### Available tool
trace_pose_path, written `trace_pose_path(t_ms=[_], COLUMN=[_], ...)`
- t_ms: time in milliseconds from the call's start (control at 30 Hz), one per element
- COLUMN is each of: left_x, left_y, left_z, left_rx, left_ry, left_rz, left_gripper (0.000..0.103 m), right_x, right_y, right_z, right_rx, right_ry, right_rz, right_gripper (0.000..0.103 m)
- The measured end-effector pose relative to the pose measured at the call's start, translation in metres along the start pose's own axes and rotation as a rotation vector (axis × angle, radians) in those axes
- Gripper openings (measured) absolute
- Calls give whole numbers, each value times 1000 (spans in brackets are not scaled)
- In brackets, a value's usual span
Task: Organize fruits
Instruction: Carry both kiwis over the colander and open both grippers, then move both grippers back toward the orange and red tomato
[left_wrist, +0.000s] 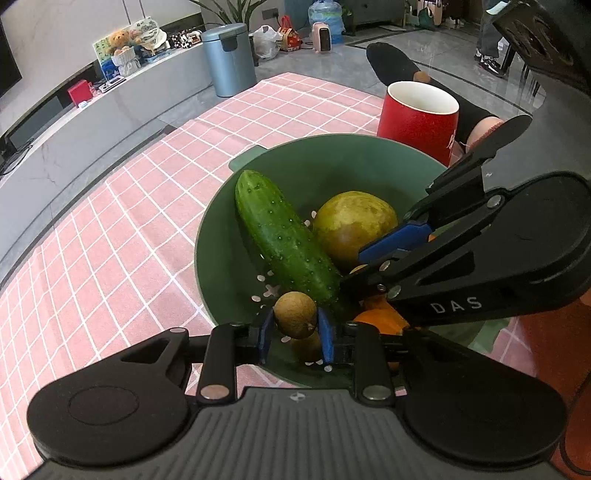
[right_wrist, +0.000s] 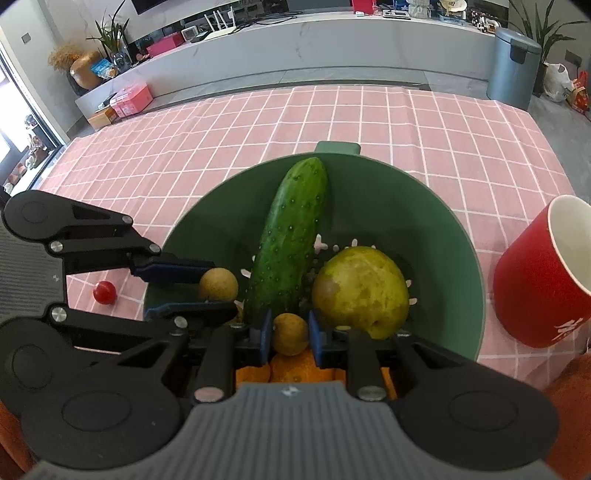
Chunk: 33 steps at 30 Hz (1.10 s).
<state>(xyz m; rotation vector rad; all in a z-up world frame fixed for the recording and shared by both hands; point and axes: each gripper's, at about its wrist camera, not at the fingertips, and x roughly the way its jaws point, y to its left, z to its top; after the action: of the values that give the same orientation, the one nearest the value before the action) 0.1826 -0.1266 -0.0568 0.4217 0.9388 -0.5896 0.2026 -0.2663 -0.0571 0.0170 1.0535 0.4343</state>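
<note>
A green colander bowl (left_wrist: 295, 162) (right_wrist: 436, 206) sits on the pink checked tablecloth. It holds a cucumber (left_wrist: 284, 240) (right_wrist: 291, 236), a yellow-green pear (left_wrist: 354, 221) (right_wrist: 362, 291) and an orange (left_wrist: 380, 319) (right_wrist: 299, 369). My left gripper (left_wrist: 295, 328) is shut on a small brown longan (left_wrist: 295, 314) over the bowl's near side; it shows in the right wrist view (right_wrist: 210, 286) too. My right gripper (right_wrist: 290, 334) is shut on another small brown longan (right_wrist: 290, 334) above the orange; it reaches into the left wrist view (left_wrist: 365, 266) from the right.
A red cup (left_wrist: 417, 118) (right_wrist: 543, 280) with a white inside stands just right of the bowl. A cherry tomato (right_wrist: 105, 292) lies on the cloth left of the bowl. A person's leg (left_wrist: 402, 70) is beyond the table. A grey bin (left_wrist: 229, 59) stands on the floor.
</note>
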Motion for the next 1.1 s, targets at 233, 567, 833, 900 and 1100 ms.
trace_pose_path(t_ms=[233,567,833,900,1100], left_x=[-10,-53,-94,-101,-118], left_y=[1,12,30,36,56], left_z=[-2,-17,-39,-46,-75], left_rx=[-2,-60,-146,-173,-271], left_ry=[-27,-103,-157,-155,-167], left_rz=[-17,-13,52,76,114], left_gripper=[47,48,48,48,48], right_x=[-4,-34,-58,-62,-64], right_y=[3,21,52,63,97], right_z=[3,3,-4,-8,-24], right_rx=[-8,-15,-83,-107,-153], right_ry=[-12,-85,-195,-223,-304], right_rz=[-17,-40,-56,-52,-28], right_gripper=[30,41,43,43,43])
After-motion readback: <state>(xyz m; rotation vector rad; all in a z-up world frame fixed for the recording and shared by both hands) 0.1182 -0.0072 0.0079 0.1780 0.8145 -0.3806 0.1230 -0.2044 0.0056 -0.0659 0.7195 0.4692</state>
